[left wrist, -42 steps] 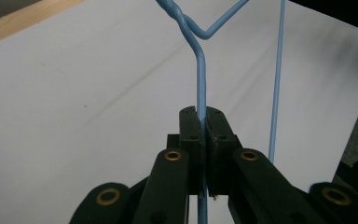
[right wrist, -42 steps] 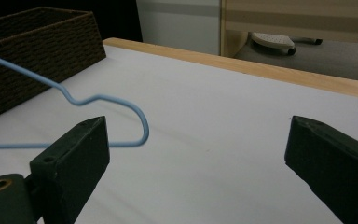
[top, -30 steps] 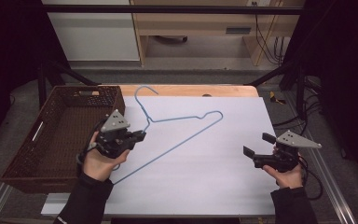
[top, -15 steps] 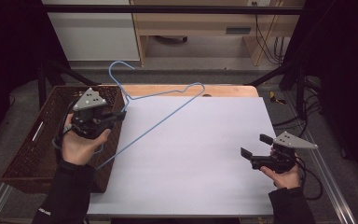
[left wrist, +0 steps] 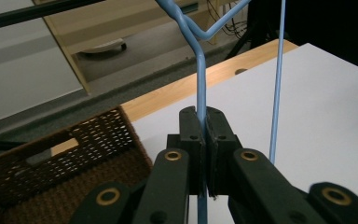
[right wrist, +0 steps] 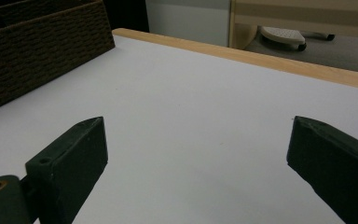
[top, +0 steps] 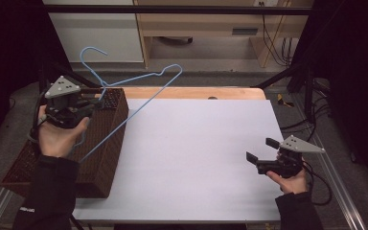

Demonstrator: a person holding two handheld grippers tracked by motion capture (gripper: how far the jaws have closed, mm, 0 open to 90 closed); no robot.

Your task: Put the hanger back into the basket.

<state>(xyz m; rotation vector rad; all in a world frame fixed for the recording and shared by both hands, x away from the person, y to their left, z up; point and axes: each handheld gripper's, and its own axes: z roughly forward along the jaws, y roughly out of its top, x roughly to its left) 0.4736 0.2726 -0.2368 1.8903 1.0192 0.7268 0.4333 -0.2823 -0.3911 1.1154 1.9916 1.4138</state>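
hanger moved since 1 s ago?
Yes. The blue hanger, clamped in the left gripper, has gone from lying flat on the white table to held up in the air, leftward over the wicker basket.

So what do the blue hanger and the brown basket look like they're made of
The hanger looks like thin wire with a smooth light-blue coating, perhaps plastic or paint: it is slender, with a twisted neck, clamped in the left tool. The basket looks like dark brown woven wicker or a plastic imitation; its walls show a regular openwork weave. Which one, the pictures leave open.
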